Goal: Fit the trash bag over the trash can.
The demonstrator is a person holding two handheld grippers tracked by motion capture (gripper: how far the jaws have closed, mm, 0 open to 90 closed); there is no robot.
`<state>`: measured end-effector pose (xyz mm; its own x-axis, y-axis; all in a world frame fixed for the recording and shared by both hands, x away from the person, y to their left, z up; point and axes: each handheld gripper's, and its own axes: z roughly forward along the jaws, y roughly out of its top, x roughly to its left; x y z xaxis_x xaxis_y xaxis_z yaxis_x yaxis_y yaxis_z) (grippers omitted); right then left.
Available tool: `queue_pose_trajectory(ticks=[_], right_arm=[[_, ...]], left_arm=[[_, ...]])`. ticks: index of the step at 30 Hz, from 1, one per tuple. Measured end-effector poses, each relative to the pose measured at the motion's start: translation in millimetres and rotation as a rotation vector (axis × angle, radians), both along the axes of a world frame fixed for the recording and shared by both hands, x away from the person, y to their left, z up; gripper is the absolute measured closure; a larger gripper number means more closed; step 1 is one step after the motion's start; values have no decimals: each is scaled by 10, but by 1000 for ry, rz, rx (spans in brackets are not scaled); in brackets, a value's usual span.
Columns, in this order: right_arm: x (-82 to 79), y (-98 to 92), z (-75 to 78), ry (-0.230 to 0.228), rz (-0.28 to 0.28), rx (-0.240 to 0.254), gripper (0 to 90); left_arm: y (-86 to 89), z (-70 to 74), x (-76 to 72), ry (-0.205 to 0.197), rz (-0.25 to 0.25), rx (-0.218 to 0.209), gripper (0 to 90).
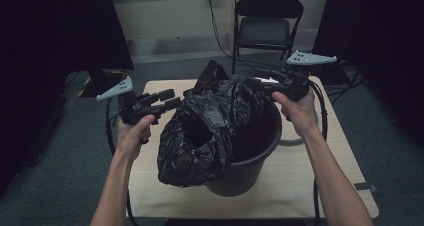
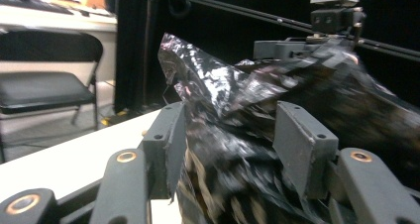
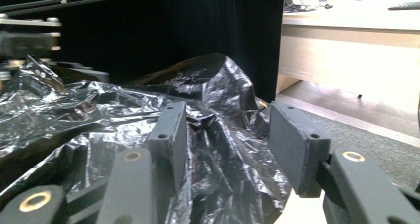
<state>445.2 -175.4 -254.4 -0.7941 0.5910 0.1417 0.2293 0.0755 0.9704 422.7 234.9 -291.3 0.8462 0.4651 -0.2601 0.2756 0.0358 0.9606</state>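
— While both hands hover at the bucket (image 1: 260,171), tell me what you've got.

— I'm running two grippers over a black bin bag (image 1: 210,131) that sits half in the bucket on the table (image 1: 345,151). Most of the bag is slumped over the near left part of the rim and hangs down the outside wall; a peak of it stands up at the far side.

— And the left gripper (image 1: 170,100)?

— Its jaws are apart. In the left gripper view the bag (image 2: 237,135) bulges up between them, and the film seems to brush the inner face of one jaw, but I don't see the pads pressing on it. So I call it loose, not held.

— The right gripper (image 1: 252,81)?

— Also apart, pointing in from the far right over the rim. In the right gripper view the crumpled bag (image 3: 208,149) lies between and beyond the jaws, and again nothing is pinched.

— Which way does the bag lie from each?

— From the left gripper it's straight ahead, toward the middle of the table, touching or nearly so. From the right gripper it lies ahead and a little below. The bag's bulk runs from the far peak down to the near left overhang, so the left hand (image 1: 132,136) is nearer to the heap.

— Your next move?

— My guess: close the left jaws on the fold in front of them and draw the film outward over the rim, while the right takes the far edge. The risk is grabbing several layers at once.
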Motion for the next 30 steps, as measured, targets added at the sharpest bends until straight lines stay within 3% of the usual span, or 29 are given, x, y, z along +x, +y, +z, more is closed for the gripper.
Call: queue_pose_trajectory(ticks=[3,7,10,12,14,19,20,23,24,27,30], right_arm=[[-17,11,8,-6,7,0,482],[-42,9,12,-4,12,-2,459],[-47,1,15,-3,9,-2,454],[-45,0,17,-2,9,2,453],[-46,9,16,-3,10,0,453],[-30,18,4,0,9,-4,453],[-25,21,2,3,9,-8,452],[-14,27,-3,4,8,-7,450],[-18,29,-3,5,9,-7,450],[-20,39,-4,8,12,-11,446],[-33,45,6,4,20,-16,442]], left_arm=[[-100,-56,110,28,-16,7,446],[-101,-120,111,28,-54,12,721],[-33,-107,54,8,-27,-8,872],[22,-107,17,6,-15,-9,897],[76,-124,-25,9,19,19,900],[192,-187,-271,19,35,-5,900],[190,-181,-346,-1,51,29,900],[221,-211,-548,-27,62,12,900],[229,-227,-592,-26,77,33,900],[230,-310,-701,-4,67,32,900],[244,-343,-753,-16,55,47,779]])
